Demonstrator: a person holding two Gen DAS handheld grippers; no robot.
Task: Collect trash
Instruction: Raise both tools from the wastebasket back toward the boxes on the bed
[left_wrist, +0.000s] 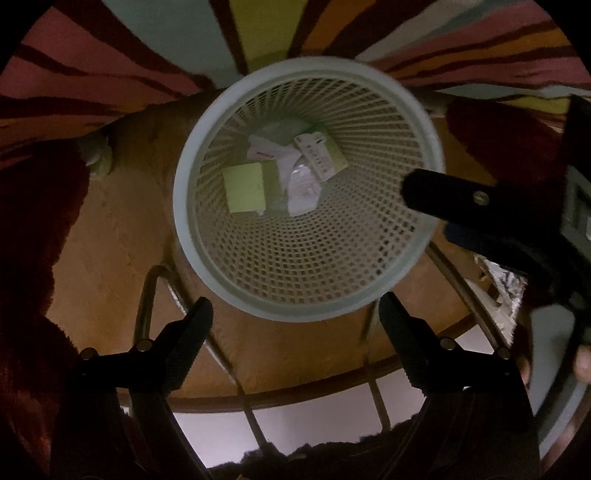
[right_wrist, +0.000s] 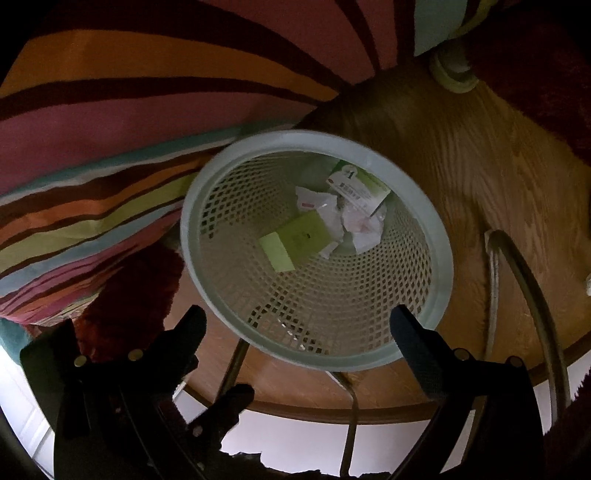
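Observation:
A white mesh wastebasket (left_wrist: 181, 206) (right_wrist: 190, 229) stands on a wooden surface, seen from above in both wrist views. At its bottom lie a pale green card (left_wrist: 245, 188) (right_wrist: 299, 236), crumpled white paper (left_wrist: 303, 192) (right_wrist: 362, 225) and a green-and-white printed package (left_wrist: 321, 155) (right_wrist: 360, 184). My left gripper (left_wrist: 293, 306) hovers over the basket's near rim, open and empty. My right gripper (right_wrist: 297, 315) hangs over the same near rim, also open with nothing between its fingers. One of the right gripper's fingers (left_wrist: 436, 192) reaches over the basket's right rim in the left wrist view.
A striped multicolour cloth (left_wrist: 147, 44) (right_wrist: 110, 129) lies behind the basket. Dark red fuzzy fabric (left_wrist: 33, 240) (right_wrist: 133, 295) flanks it. Curved metal tubes (left_wrist: 147, 295) (right_wrist: 495, 295) cross the wooden surface (left_wrist: 122, 221) (right_wrist: 480, 166) near its rounded edge. A pale round foot (right_wrist: 452, 74) stands at the back.

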